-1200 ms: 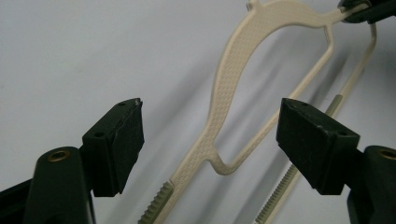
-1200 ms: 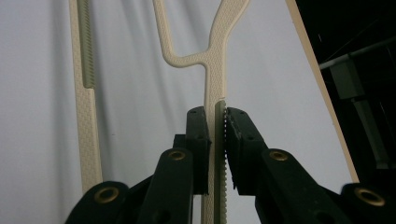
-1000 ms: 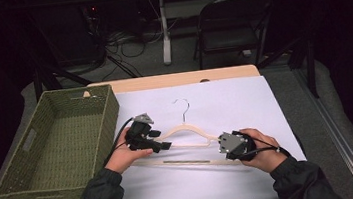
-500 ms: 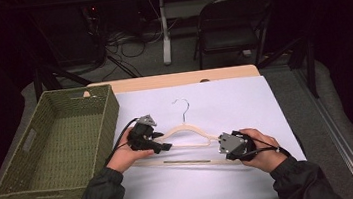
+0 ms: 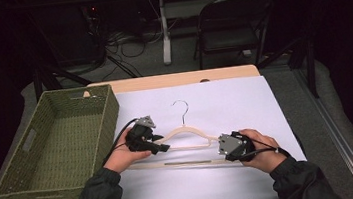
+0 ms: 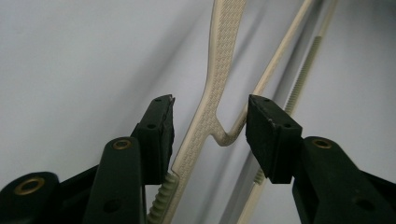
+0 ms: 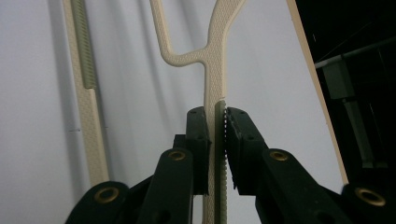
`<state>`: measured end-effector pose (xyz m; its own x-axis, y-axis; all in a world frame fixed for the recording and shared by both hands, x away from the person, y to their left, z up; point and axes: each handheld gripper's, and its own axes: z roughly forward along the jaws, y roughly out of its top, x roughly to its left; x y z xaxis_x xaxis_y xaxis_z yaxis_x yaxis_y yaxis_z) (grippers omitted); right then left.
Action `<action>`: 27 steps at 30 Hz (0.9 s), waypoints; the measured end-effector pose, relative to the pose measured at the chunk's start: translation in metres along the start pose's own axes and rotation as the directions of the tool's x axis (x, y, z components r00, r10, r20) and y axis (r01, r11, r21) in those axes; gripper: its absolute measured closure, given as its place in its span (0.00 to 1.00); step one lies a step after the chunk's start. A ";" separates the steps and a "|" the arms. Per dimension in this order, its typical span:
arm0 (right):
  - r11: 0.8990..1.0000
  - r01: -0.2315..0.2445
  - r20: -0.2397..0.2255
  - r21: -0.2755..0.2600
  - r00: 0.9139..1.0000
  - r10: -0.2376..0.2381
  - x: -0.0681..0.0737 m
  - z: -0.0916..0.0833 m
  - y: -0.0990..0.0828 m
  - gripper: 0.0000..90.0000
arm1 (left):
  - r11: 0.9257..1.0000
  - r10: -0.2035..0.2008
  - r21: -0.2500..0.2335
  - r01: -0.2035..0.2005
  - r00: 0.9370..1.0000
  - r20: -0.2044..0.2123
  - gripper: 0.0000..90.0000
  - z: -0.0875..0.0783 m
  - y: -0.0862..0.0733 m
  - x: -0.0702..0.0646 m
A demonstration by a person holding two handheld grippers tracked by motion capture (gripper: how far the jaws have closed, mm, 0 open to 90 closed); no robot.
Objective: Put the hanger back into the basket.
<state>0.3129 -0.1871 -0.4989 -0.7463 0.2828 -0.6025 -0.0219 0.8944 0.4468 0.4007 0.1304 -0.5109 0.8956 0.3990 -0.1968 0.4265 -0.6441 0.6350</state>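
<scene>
A cream plastic hanger with a metal hook lies on the white sheet. My left gripper is at the hanger's left shoulder, open, its jaws standing either side of the arm without touching it. My right gripper sits at the right end, shut on the hanger's arm, whose ridged strip shows between the pads. The hanger's lower bar runs alongside to the left in the right gripper view.
A green woven basket stands at the table's left, close to my left forearm. The white sheet covers most of the wooden table. A folding chair and cables sit on the floor beyond the far edge.
</scene>
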 end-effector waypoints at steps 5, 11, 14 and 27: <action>1.000 -0.008 -0.004 0.007 1.000 0.008 0.002 0.001 -0.002 0.89 | 0.999 0.043 0.003 -0.043 0.999 0.000 0.71 -0.008 -0.001 -0.006; 0.999 -0.046 -0.036 -0.008 0.998 0.045 -0.001 -0.001 -0.003 0.85 | 0.998 0.064 0.000 -0.065 0.997 0.030 0.76 -0.012 -0.002 -0.007; 0.995 -0.086 -0.041 -0.043 0.996 0.085 -0.002 -0.003 -0.005 0.76 | 0.998 0.065 -0.007 -0.065 0.995 0.071 0.81 -0.015 -0.003 -0.008; 0.973 -0.193 -0.063 -0.124 0.980 0.186 -0.001 -0.023 -0.012 0.54 | 0.977 0.212 0.008 -0.214 0.973 0.091 0.89 -0.021 -0.006 -0.028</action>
<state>0.2988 -0.2062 -0.4890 -0.7779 0.4218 -0.4658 0.0398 0.7729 0.6333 0.3707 0.1371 -0.4935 0.9735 0.1919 -0.1248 0.2260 -0.7198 0.6564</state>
